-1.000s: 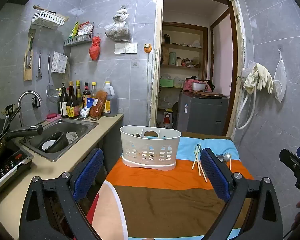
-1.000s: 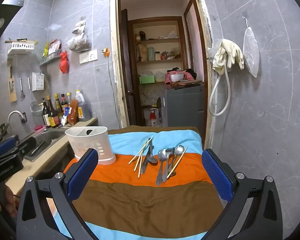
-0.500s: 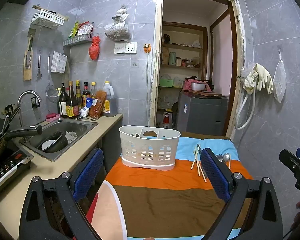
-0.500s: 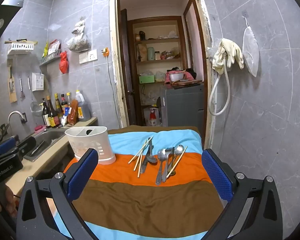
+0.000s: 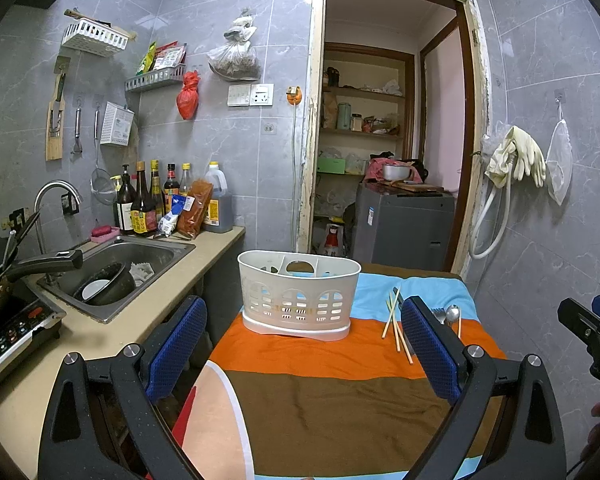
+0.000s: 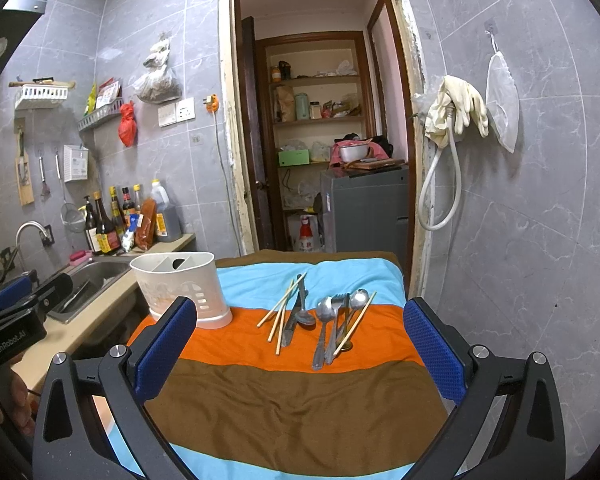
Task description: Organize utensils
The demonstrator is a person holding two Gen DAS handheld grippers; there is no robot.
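Although a second separates the earlier frames from this one, almost nothing has changed: the left view has crept a touch closer to the white utensil caddy [image 5: 299,294], while the right view looks the same as before. I read that as the task not yet begun, both tools merely lining up.

The left gripper [image 5: 306,354] stands with its blue pads spread wide and nothing between them, and the caddy sits at twelve o'clock from it on the striped cloth [image 5: 340,400]. The right gripper [image 6: 300,352] is equally wide and empty.

From the right gripper, the loose pieces lie at about twelve o'clock on the orange band: wooden chopsticks [image 6: 281,312] crossed over a knife [image 6: 294,316], then spoons [image 6: 323,320] and a fork [image 6: 340,312] to the one o'clock side, with one more chopstick [image 6: 356,322] slanting over them. The caddy stands at ten o'clock from that heap, well apart. Its compartments appear empty, though the rim hides their floors.

The heap overlaps, so picking one piece cleanly will likely disturb its neighbours.
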